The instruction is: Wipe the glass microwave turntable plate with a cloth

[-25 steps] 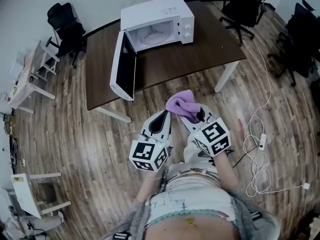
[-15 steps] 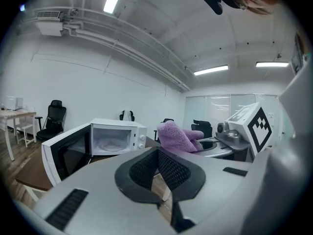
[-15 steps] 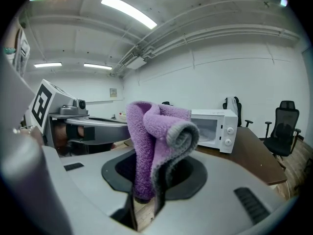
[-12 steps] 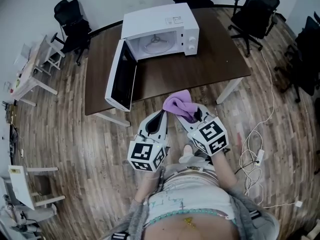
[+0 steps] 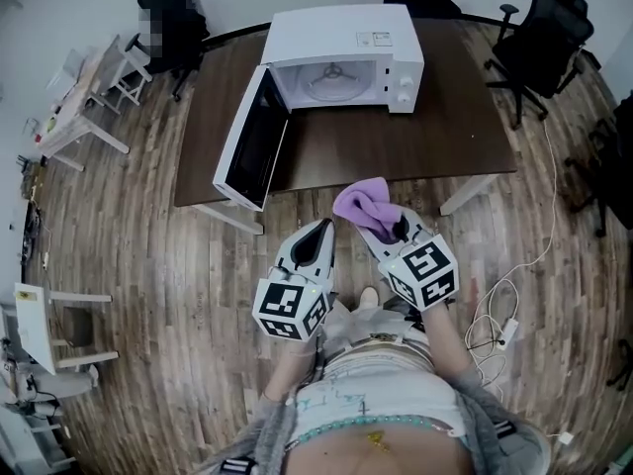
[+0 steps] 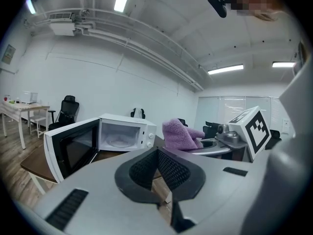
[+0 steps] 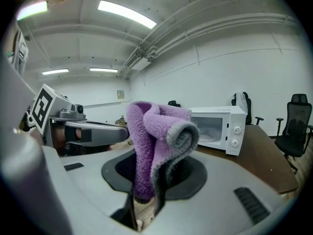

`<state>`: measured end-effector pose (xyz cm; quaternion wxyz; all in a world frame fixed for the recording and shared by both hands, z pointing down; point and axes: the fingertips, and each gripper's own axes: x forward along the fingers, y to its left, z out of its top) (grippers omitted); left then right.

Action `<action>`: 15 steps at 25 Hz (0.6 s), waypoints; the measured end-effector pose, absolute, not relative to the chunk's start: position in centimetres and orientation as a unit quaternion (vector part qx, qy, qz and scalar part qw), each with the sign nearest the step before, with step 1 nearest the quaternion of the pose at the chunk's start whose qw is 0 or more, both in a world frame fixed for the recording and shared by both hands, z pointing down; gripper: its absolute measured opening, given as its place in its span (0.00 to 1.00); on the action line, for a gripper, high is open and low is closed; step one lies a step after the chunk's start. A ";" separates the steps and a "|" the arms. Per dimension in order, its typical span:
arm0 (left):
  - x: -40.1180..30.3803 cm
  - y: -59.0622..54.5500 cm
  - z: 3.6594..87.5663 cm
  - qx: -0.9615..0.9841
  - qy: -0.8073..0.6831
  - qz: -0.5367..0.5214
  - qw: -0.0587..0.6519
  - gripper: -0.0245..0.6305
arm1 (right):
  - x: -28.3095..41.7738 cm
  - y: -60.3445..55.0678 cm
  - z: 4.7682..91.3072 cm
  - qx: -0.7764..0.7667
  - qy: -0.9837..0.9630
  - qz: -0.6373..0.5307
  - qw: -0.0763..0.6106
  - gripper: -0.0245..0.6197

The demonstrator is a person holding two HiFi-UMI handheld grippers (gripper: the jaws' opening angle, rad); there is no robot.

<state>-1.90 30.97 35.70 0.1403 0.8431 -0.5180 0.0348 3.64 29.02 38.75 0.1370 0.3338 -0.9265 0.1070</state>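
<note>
The white microwave (image 5: 341, 47) stands on the dark table (image 5: 435, 132) with its door (image 5: 252, 151) swung open to the left. The glass turntable plate (image 5: 334, 82) lies inside the cavity; it also shows as the plate (image 6: 116, 141) and the plate (image 7: 208, 135). My right gripper (image 5: 384, 228) is shut on a folded purple cloth (image 5: 362, 204), which stands up between the jaws as the cloth (image 7: 156, 141). My left gripper (image 5: 320, 230) is shut and holds nothing, its jaws meeting at the left gripper (image 6: 157, 156). Both hang over the floor, short of the table's near edge.
Black office chairs (image 5: 539, 52) stand to the right of and behind the table. A white cable (image 5: 504, 305) trails on the wooden floor at the right. Small white tables (image 5: 84, 117) and a white stand (image 5: 45, 330) sit at the left. The open door overhangs the table's front left corner.
Both grippers have come nearer to the table, the cloth still held in the right one. The microwave and table now sit closer and more central in the head view.
</note>
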 end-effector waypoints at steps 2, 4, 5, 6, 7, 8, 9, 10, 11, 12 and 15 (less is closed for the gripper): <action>-2.0 30.6 35.8 0.841 -0.520 0.036 0.142 0.05 | 3.5 28.8 39.0 0.328 -0.928 0.109 0.139 0.22; -2.0 30.3 36.1 0.842 -0.519 0.038 0.144 0.05 | 3.4 28.4 39.3 0.328 -0.928 0.112 0.138 0.22; -2.0 30.1 36.2 0.842 -0.517 0.039 0.146 0.05 | 3.3 28.2 39.4 0.329 -0.927 0.114 0.137 0.22; -2.1 29.9 36.4 0.843 -0.516 0.040 0.147 0.05 | 3.3 28.0 39.5 0.331 -0.927 0.116 0.136 0.22; -2.1 29.6 36.5 0.843 -0.515 0.040 0.149 0.05 | 3.2 27.8 39.5 0.333 -0.926 0.117 0.136 0.22; -2.2 29.3 36.5 0.844 -0.513 0.040 0.149 0.05 | 3.2 27.5 39.5 0.336 -0.925 0.117 0.135 0.22; -2.2 28.8 36.5 0.846 -0.511 0.040 0.147 0.05 | 3.2 27.2 39.5 0.340 -0.923 0.116 0.135 0.22; -2.3 28.3 36.4 0.849 -0.507 0.040 0.143 0.05 | 3.3 26.7 39.5 0.345 -0.922 0.116 0.134 0.22; -2.3 27.7 36.3 0.853 -0.503 0.041 0.137 0.05 | 3.2 26.1 39.5 0.351 -0.920 0.116 0.133 0.22; -2.4 27.0 36.2 0.856 -0.497 0.042 0.131 0.05 | 3.2 25.5 39.5 0.356 -0.918 0.116 0.132 0.22; -2.6 24.9 36.2 0.867 -0.480 0.046 0.125 0.05 | 3.0 23.3 39.4 0.371 -0.912 0.116 0.132 0.22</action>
